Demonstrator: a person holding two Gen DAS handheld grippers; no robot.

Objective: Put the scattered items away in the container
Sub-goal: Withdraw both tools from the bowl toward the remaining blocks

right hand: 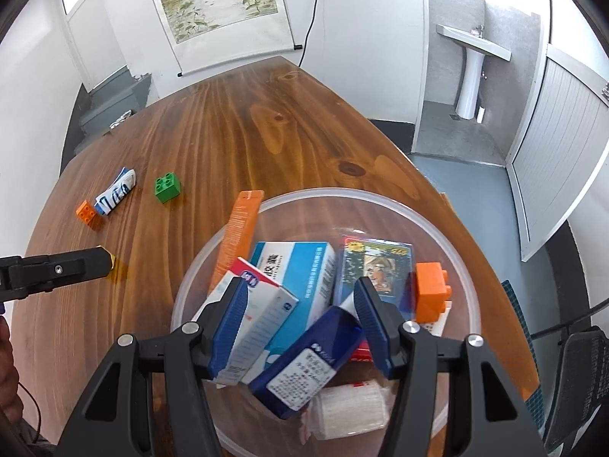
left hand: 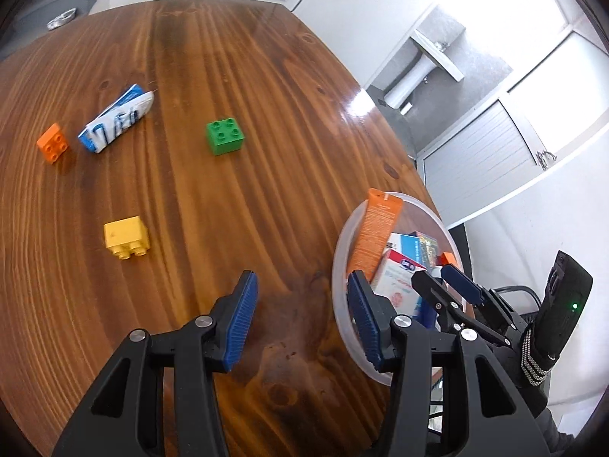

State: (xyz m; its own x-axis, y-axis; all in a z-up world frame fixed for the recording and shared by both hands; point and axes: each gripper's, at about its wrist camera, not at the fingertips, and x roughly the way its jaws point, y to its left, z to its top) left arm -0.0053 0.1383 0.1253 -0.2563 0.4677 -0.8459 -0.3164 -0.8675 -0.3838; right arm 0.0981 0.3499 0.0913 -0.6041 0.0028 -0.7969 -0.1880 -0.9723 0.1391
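Boxes lie in the container (right hand: 449, 228) at the table's (left hand: 228, 57) right — bricks (left hand: 224, 137) scattered left.

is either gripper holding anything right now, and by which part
Nothing is held. The left gripper is open over bare table; the right gripper hangs open above the container, fingers clear of the items.

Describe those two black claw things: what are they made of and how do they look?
Both the left gripper and right gripper are black plastic frames with silver bolts; their jaws carry ribbed blue pads. A black device with a green light sits on the right one.
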